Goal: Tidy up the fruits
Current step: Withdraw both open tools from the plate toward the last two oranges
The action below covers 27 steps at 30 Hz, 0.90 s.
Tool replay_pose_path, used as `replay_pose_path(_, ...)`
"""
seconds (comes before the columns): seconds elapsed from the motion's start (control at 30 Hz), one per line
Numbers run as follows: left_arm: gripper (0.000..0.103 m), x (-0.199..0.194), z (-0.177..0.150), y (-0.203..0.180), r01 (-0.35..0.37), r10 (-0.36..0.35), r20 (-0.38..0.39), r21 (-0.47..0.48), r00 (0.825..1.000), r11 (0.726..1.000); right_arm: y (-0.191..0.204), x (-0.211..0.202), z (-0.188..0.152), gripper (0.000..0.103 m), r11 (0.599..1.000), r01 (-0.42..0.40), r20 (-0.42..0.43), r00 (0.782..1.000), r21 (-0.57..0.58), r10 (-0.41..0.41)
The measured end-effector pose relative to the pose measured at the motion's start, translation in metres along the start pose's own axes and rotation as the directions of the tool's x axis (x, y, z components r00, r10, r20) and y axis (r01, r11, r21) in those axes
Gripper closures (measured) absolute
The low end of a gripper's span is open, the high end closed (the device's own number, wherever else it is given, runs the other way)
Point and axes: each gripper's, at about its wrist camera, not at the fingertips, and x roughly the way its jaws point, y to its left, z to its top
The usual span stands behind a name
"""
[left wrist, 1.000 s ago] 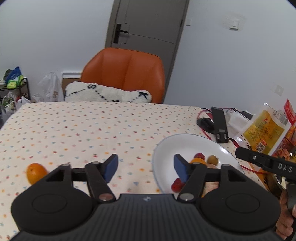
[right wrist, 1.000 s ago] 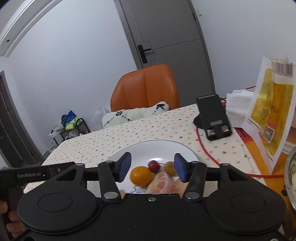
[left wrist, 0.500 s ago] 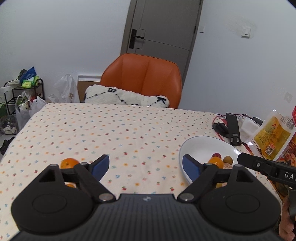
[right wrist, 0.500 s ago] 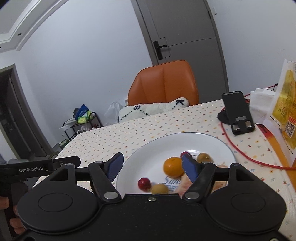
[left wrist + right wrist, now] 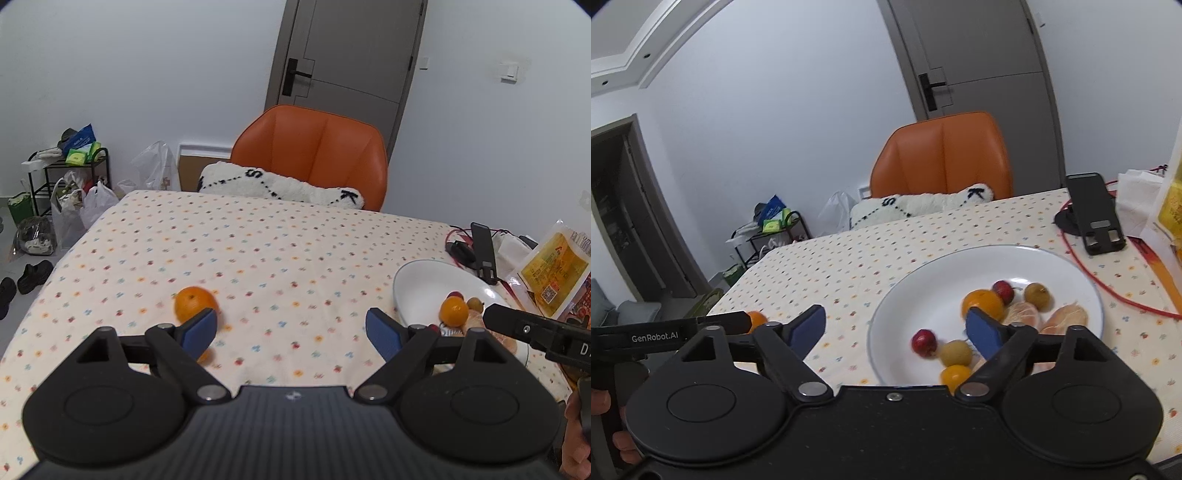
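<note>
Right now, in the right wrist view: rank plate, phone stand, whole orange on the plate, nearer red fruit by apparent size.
1. Plate
2. Phone stand
3. Whole orange
4. Nearer red fruit
The stand sits farther back, so its true size is unsure.

A white plate (image 5: pixel 905 295) holds an orange (image 5: pixel 981 303), two red fruits (image 5: pixel 924 342), two yellowish-brown round fruits (image 5: pixel 1037 295), a small yellow fruit (image 5: pixel 955 374) and peeled citrus pieces (image 5: pixel 1067 317), all grouped in its near right part. A second orange (image 5: pixel 195 303) lies alone on the surface, well left of the plate.
</note>
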Motion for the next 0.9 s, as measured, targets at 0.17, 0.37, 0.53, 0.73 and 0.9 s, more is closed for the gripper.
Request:
replay_pose_path(0.17,0.007,-0.003,-0.004,0.016,-0.037,0.036,-0.025,-0.017,0.999,0.999,0.018,0.006,-0.004,0.002,0.999,-0.02,-0.015,1.0,-0.037,0.02)
replay_pose_path(0.37,0.005,-0.007,-0.008,0.04,-0.077,0.076,-0.036,-0.019,0.996,0.997,0.038,0.016,-0.006,0.0,0.998,-0.039,-0.031,0.999,-0.057,0.037)
replay_pose_path(0.53,0.005,-0.009,-0.011,0.058,-0.101,0.1,-0.041,-0.028,0.994,0.994,0.05,0.027,-0.011,0.0,0.997,-0.048,-0.056,0.997,-0.067,0.044)
replay_pose_path(0.73,0.005,-0.01,-0.014,0.07,-0.096,0.095,-0.029,-0.03,0.995,0.995,0.061,0.037,-0.013,0.0,0.995,-0.055,-0.08,0.996,-0.081,0.049)
replay_pose_path(0.9,0.006,-0.008,-0.015,0.072,-0.099,0.098,-0.021,-0.01,0.995,0.995,0.068,0.04,-0.013,0.0,0.994,-0.07,-0.094,0.994,-0.089,0.062)
